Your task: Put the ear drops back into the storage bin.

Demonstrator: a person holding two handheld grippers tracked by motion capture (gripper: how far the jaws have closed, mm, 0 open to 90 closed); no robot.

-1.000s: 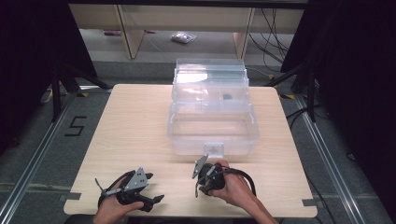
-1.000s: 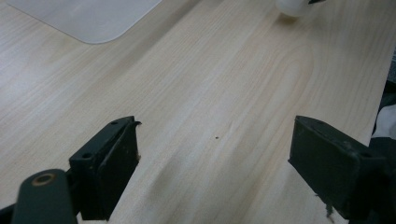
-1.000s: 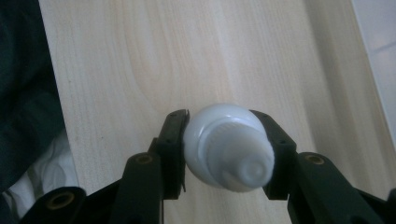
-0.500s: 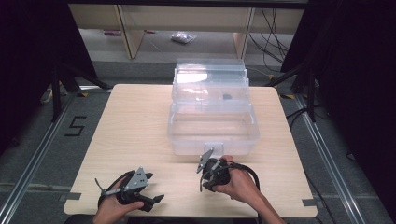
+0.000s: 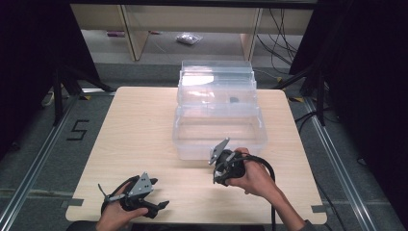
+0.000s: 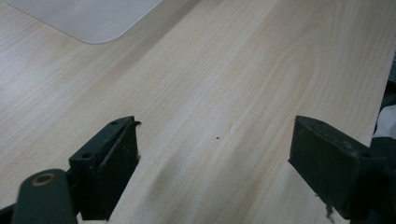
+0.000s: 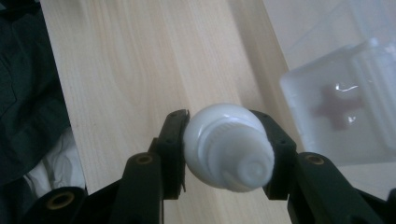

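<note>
1. A small white bottle with a ribbed screw cap is clamped between the right tool's jaws, cap end toward the camera.
2. A clear plastic box stands open mid-surface.

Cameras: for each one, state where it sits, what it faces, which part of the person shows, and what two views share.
High view: above the person's side, looking forward and down on the table and clear box; both hands and grippers enter from below.
Left gripper view: rides the left gripper, facing bare tabletop between its open jaws.
Right gripper view: rides the right gripper, jaws clamping a white bottle; dark clothing at left.
Shared: the box shows in the high and right gripper views.
</note>
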